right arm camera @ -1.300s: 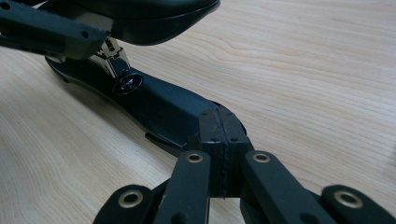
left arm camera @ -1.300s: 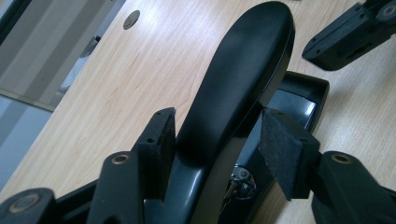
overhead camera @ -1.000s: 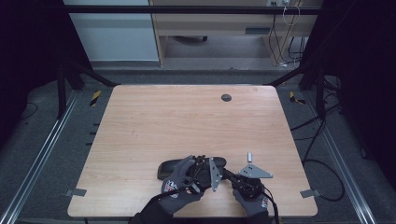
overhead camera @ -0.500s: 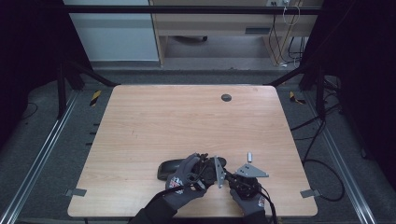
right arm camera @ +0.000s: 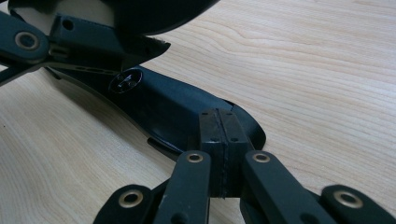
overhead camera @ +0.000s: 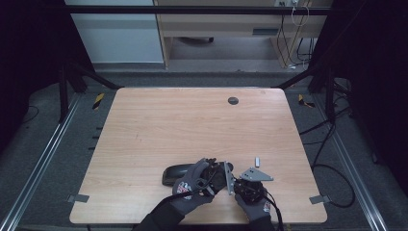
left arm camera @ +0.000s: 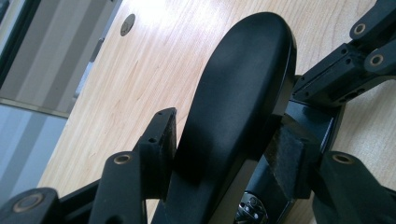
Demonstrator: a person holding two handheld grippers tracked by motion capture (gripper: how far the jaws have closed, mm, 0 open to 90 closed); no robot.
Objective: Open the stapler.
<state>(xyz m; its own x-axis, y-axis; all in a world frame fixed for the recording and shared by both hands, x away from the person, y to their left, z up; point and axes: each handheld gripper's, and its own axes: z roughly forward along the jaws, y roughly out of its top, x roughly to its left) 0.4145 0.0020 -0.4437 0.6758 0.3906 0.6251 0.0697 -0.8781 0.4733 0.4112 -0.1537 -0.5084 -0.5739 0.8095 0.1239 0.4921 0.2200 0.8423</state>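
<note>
While the right tongs (right arm camera: 219, 135) sit pressed together at its near tip, the long glossy black plastic case (left arm camera: 229, 107) lies near the pale wooden tabletop's (overhead camera: 192, 125) front edge. Just beyond, the left tongs (left arm camera: 224, 149) have been closing around it, pads seemingly touching. Next, I'd judge, a firm squeeze.

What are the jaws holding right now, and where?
Left gripper: jaws, just closing, clamp the black tool's raised top across its width. Right gripper: jaws shut at its base end, pinching nothing visible.

On the wooden table (overhead camera: 159, 130), 2 gloved hands meet near the front edge. The left gripper (overhead camera: 217, 174) is at a black case (overhead camera: 174, 173); the right gripper (overhead camera: 251, 180) sits just beside.
</note>
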